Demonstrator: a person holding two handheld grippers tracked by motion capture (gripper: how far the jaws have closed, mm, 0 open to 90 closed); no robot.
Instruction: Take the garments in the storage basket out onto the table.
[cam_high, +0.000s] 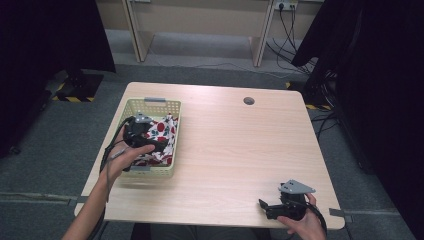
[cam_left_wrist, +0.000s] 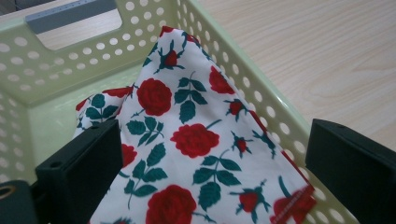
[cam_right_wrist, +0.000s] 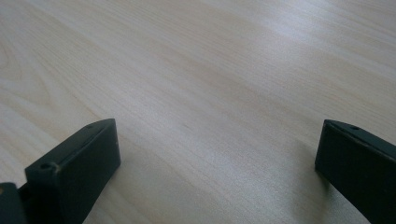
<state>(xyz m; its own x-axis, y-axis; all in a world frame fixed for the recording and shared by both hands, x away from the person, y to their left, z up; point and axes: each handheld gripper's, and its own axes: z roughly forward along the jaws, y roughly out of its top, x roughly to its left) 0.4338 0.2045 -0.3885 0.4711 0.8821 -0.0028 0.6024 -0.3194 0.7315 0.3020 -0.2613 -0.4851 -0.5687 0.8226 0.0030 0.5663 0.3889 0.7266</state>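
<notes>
Bare tabletop (cam_right_wrist: 210, 84) lies under the right gripper (cam_high: 280, 207), idle at the near right corner with its jaws spread wide on nothing. Farther off, the left gripper (cam_high: 145, 140) hangs inside the pale green perforated basket (cam_high: 152, 105), jaws apart either side of a raised fold of rose-print cloth (cam_left_wrist: 196, 140) that lies bunched in the basket. This looks like the reach-to-grasp step; next the jaws should close on that fold, then lift clear of the basket wall.
</notes>
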